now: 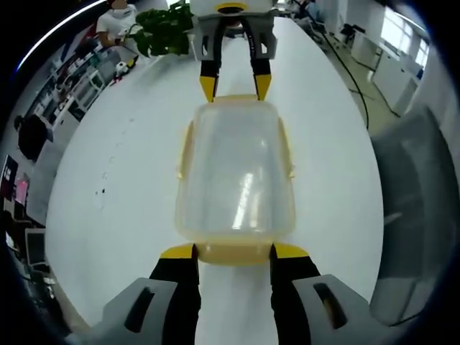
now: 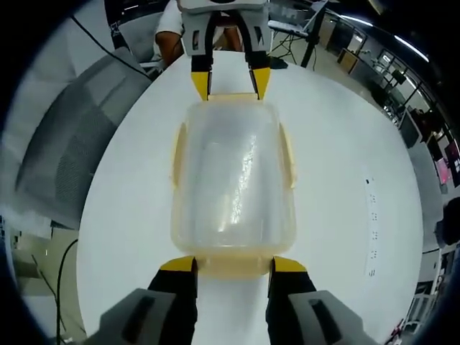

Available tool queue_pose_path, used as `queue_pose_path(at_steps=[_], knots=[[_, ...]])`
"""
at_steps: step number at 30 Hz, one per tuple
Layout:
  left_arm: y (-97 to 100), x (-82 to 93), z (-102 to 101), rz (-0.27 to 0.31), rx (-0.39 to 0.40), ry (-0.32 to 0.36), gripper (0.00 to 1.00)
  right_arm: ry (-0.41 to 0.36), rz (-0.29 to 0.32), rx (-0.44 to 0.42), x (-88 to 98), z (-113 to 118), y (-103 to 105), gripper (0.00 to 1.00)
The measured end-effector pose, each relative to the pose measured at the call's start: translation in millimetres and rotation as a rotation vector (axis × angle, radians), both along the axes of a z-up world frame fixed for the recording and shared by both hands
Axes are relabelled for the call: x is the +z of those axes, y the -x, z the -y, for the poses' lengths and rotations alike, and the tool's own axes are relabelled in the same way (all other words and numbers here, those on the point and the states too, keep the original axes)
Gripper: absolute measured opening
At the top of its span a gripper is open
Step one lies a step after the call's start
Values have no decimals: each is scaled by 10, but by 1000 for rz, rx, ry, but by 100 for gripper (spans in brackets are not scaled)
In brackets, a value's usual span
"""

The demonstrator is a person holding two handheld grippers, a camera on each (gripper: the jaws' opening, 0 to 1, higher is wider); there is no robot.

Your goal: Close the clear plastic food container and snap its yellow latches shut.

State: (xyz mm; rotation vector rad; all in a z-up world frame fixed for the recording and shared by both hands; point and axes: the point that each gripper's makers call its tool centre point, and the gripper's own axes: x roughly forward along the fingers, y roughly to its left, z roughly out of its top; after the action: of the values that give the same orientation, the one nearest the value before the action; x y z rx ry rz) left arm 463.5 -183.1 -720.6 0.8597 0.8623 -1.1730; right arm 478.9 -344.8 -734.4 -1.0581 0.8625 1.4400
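**Lid is on, latches come next**

On the left is the left gripper (image 1: 233, 251). Its two yellow tips sit wide apart, one at each corner of the near end of the box (image 1: 236, 176). They hold nothing. They look to be touching the yellow end latch (image 1: 233, 253) there, or just beside it.

The box lies in the middle of the white table (image 1: 129, 187), between the two grippers. The clear lid (image 2: 233, 169) looks to be already down on it. I think that part is done. The yellow side latches (image 1: 185, 149) seem to stick out a little, so they may not be snapped yet, but it is hard to tell. The end latches are too hidden by the tips to judge. Snapping them all is what is left.

On the right is the right gripper (image 2: 233, 264), at the other end of the box. Its tips are also spread wide and grip nothing.

Around the table are a green plant (image 1: 164, 30), a grey chair (image 1: 413, 215) and a person (image 1: 118, 18) far off. Nothing on the table blocks the box.
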Motion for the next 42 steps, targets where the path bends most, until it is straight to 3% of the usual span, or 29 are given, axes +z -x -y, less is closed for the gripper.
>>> queue_pose_path(at_steps=[24, 42], knots=[[-20, -178, 17, -50, -11, 5, 36, -5, -33, -26, -96, 24, 14, 35], [-26, -250, -36, -41, -55, 2, 38, -4, -45, -25, -112, -2, 7, 37]])
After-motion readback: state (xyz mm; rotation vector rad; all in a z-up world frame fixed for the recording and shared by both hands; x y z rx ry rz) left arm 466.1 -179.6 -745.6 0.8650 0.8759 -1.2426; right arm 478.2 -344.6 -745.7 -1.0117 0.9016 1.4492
